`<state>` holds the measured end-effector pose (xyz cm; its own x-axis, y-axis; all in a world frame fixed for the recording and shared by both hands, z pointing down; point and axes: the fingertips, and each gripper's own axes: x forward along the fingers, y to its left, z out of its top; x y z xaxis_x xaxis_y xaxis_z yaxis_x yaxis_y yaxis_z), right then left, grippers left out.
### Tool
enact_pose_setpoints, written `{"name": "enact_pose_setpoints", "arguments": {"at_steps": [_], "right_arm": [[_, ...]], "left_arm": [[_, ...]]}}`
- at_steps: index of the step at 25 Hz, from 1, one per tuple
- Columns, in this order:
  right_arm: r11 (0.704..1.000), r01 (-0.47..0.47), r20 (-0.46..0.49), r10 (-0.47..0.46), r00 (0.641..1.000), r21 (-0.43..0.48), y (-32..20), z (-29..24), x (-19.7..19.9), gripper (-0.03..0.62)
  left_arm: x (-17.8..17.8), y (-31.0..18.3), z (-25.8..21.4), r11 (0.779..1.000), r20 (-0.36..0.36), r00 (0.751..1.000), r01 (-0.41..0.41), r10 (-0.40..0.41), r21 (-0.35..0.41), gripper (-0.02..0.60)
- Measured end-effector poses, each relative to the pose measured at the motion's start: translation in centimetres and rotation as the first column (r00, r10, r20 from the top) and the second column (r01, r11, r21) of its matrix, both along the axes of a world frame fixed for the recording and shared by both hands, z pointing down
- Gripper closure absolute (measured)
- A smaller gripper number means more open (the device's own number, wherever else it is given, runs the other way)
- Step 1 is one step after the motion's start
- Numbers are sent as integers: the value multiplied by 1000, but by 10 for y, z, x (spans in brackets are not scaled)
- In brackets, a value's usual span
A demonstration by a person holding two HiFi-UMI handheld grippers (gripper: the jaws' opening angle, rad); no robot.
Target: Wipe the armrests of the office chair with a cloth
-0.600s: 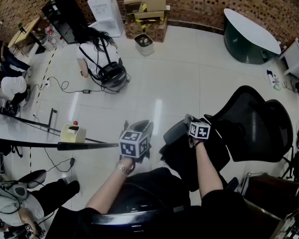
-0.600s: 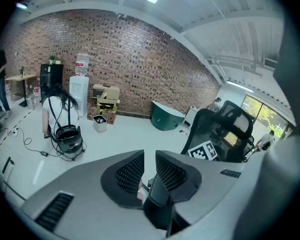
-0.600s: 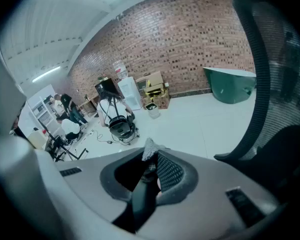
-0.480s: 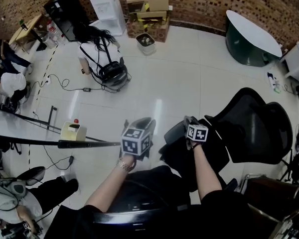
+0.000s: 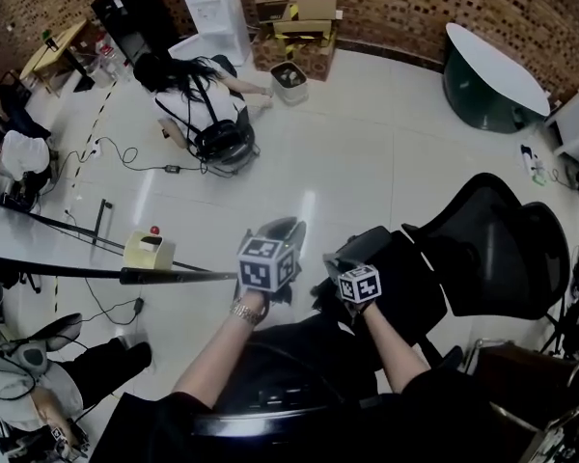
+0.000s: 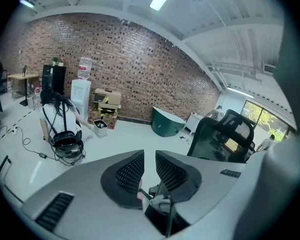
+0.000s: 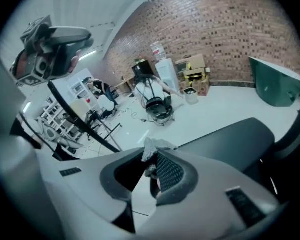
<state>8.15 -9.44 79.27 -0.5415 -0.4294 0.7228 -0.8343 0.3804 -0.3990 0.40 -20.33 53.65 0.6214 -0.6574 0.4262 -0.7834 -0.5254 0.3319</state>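
Note:
The black office chair stands at the right of the head view, and its near armrest points toward me. My right gripper rests over that armrest. It is shut on a grey-white cloth that sticks out between its jaws, with the dark armrest pad just beyond. My left gripper hovers to the left of the armrest, above the floor. Its jaws stand together with only a slit between them and hold nothing. The chair shows beyond it at the right.
A person with a backpack crouches on the floor at the back, near a small bin, cardboard boxes and a water dispenser. A green round table stands at the back right. A yellow box, a black pole and cables lie at the left.
My right gripper has slid left and back toward me along the armrest. The left gripper barely moved. The crouching person stretched an arm toward the bin.

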Motion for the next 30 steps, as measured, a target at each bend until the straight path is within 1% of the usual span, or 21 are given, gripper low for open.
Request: {"name": "enact_pose_setpoints", "arguments": {"at_steps": [2, 3, 4, 5, 6, 8, 10, 11, 13, 15, 16, 17, 19, 21, 23, 25, 27, 30], "right_arm": [[997, 80, 36, -80, 996, -19, 15, 1, -26, 537], [994, 104, 61, -103, 993, -15, 18, -2, -35, 537], [994, 107, 89, -106, 990, 1, 18, -9, -37, 537], [996, 87, 116, -90, 989, 26, 15, -19, -31, 537], [997, 52, 135, -59, 989, 57, 8, -30, -18, 537], [991, -46, 132, 29, 991, 129, -20, -49, 27, 537], [970, -161, 83, 149, 985, 180, -56, -57, 83, 537], [957, -221, 49, 215, 975, 188, -71, -54, 113, 537], [936, -308, -24, 317, 948, 168, -86, -41, 161, 537], [933, -338, -96, 350, 932, 128, -86, -22, 187, 537], [934, -339, -124, 351, 928, 107, -83, -12, 191, 537], [937, -338, -138, 347, 927, 89, -79, -3, 190, 537], [941, -332, -126, 338, 933, 69, -72, 6, 172, 537], [944, -322, -89, 327, 941, 69, -64, 11, 144, 537], [955, -289, -62, 293, 954, 60, -46, 21, 111, 537], [973, -224, -31, 226, 974, 58, -29, 21, 75, 537], [990, -129, 13, 129, 992, 51, -12, 17, 36, 537], [999, 16, 63, -19, 998, 43, 16, 15, -16, 537]], "left_arm": [[-3, -4, 0, 1000, -2, 1000, 3, -3, 1, 503], [-4, -6, -1, 1000, -2, 1000, 3, -3, 2, 503], [-4, -6, -3, 1000, -3, 1000, 3, -3, 1, 503], [-4, -5, -4, 1000, -5, 1000, 2, -2, -1, 503], [-3, -4, -4, 1000, -8, 1000, 1, -1, -3, 503], [-5, -3, -3, 1000, -13, 1000, 1, -1, -1, 503], [-12, -7, -2, 1000, -13, 1000, 8, -7, 7, 503], [-16, -8, -2, 1000, -12, 1000, 12, -11, 11, 503], [-22, -10, -4, 1000, -11, 1000, 17, -17, 16, 503], [-23, -10, -6, 1000, -13, 1000, 21, -20, 18, 503], [-23, -11, -7, 1000, -14, 1000, 23, -22, 20, 503], [-22, -12, -9, 999, -16, 1000, 25, -25, 22, 503], [-23, -16, -11, 999, -20, 999, 30, -29, 27, 503], [-25, -18, -12, 999, -22, 999, 31, -31, 30, 503], [-26, -18, -10, 999, -18, 999, 28, -27, 27, 503], [-24, -17, -6, 1000, -14, 1000, 21, -21, 23, 503], [-22, -18, -5, 1000, -11, 1000, 15, -15, 23, 503], [-17, -22, -10, 1000, 1, 1000, 5, -5, 30, 503]]}}
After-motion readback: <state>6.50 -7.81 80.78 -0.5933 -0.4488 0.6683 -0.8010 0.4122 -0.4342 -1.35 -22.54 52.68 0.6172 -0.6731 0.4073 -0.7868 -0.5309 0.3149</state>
